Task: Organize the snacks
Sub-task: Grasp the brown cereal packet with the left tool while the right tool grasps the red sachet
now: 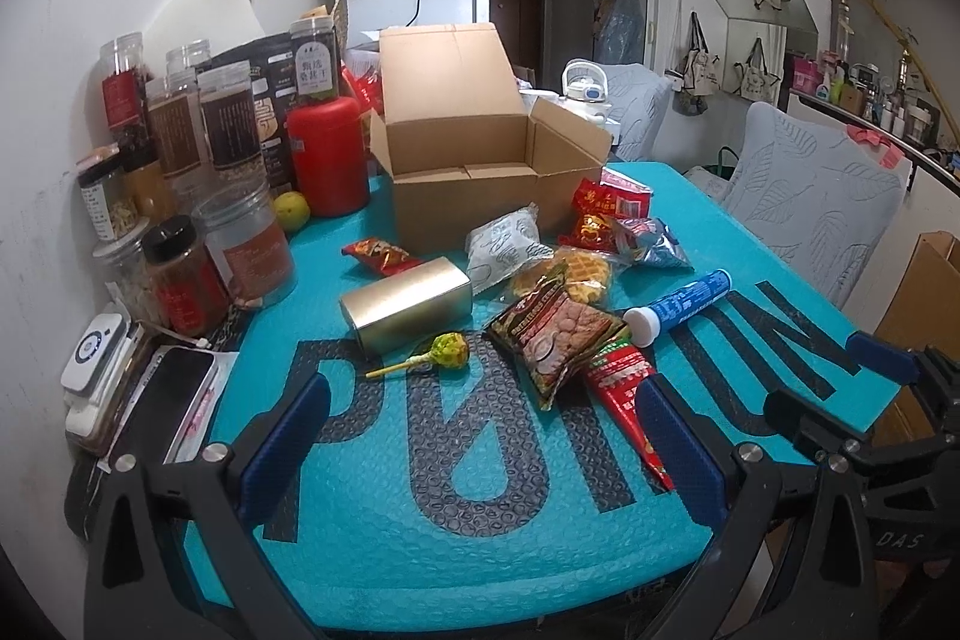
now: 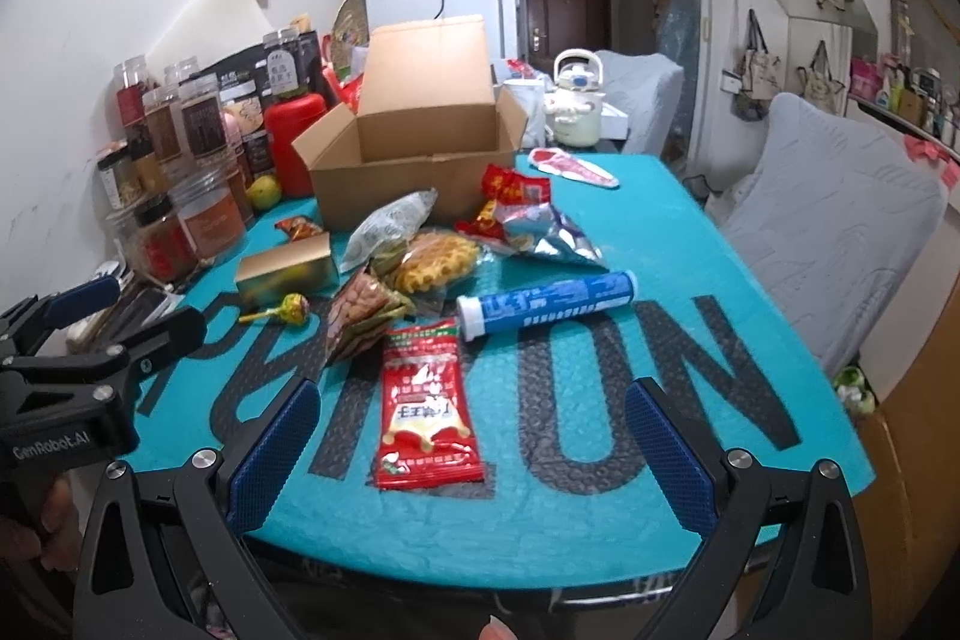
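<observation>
— On the teal bubble-wrap mat (image 2: 690,232), what's laid out?

— An open cardboard box (image 2: 414,160) stands at the far side with its lid flap up. In front of it lies a loose heap of snacks: a gold box (image 1: 408,304), a lollipop (image 1: 447,349) just beside it, a waffle packet (image 2: 435,265), a brown biscuit bag (image 1: 555,334), a grey-white pouch (image 1: 507,247), several red wrappers (image 2: 513,190) and a silver-blue bag (image 2: 549,238).

— And nearer the camera?

— A blue tube with a white cap (image 2: 546,307) lies on its side, and a red sachet (image 2: 429,403) lies flat, closest to the right gripper.

— How do the grippers stand?

— The left gripper (image 1: 480,448) has its blue-padded fingers spread wide and holds nothing. The right gripper (image 2: 471,451) is likewise spread and empty, the red sachet lying between its fingers' line of view but untouched.

— Anything beside the mat?

— Jars (image 1: 228,124) and a red canister (image 1: 327,157) crowd the wall side.
</observation>
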`<state>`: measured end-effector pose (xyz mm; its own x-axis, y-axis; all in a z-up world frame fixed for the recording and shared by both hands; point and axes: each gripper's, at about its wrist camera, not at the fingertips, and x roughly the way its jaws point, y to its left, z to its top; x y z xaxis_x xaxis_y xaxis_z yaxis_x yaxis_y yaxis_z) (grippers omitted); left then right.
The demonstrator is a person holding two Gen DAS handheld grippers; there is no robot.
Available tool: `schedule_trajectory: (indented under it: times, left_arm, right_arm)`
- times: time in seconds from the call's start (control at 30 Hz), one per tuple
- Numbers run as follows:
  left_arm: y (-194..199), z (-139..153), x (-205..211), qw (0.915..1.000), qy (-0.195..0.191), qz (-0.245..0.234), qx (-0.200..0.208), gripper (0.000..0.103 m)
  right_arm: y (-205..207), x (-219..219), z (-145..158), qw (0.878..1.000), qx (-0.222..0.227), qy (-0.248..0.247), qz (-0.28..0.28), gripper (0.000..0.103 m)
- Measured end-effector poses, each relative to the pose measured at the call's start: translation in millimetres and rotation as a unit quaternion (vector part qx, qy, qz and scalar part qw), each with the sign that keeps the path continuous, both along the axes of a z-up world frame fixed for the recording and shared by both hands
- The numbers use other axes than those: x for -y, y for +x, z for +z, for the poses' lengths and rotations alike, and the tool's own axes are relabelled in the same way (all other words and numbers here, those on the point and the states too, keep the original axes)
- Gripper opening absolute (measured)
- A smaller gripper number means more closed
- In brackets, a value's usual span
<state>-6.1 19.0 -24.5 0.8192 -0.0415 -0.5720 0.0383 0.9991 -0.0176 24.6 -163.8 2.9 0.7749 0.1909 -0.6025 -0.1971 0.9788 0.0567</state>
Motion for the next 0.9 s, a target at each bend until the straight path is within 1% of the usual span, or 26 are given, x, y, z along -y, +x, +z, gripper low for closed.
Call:
schedule_trajectory:
  times: [0.2,0.53,0.6,0.7,0.77,0.9]
  left_arm:
    - [11,-9,-13,0.9997,-0.022,0.005,-0.011,0.103]
    - [32,-20,-28,0.9987,-0.043,0.004,-0.027,0.103]
    - [38,-23,-30,0.9985,-0.045,0.002,-0.031,0.103]
    - [47,-26,-31,0.9978,-0.056,-0.005,-0.037,0.103]
    - [53,-29,-32,0.9971,-0.063,-0.008,-0.040,0.103]
    - [67,-32,-30,0.9965,-0.066,-0.015,-0.049,0.103]
  right_arm:
    - [15,-10,-17,1.000,-0.020,-0.001,0.020,0.103]
    - [47,-29,-44,0.997,-0.057,-0.008,0.050,0.103]
    - [55,-32,-50,0.996,-0.068,-0.015,0.056,0.101]
    - [66,-36,-60,0.994,-0.084,-0.021,0.060,0.095]
    - [75,-37,-67,0.993,-0.098,-0.025,0.061,0.088]
    - [89,-40,-77,0.991,-0.116,-0.021,0.066,0.088]
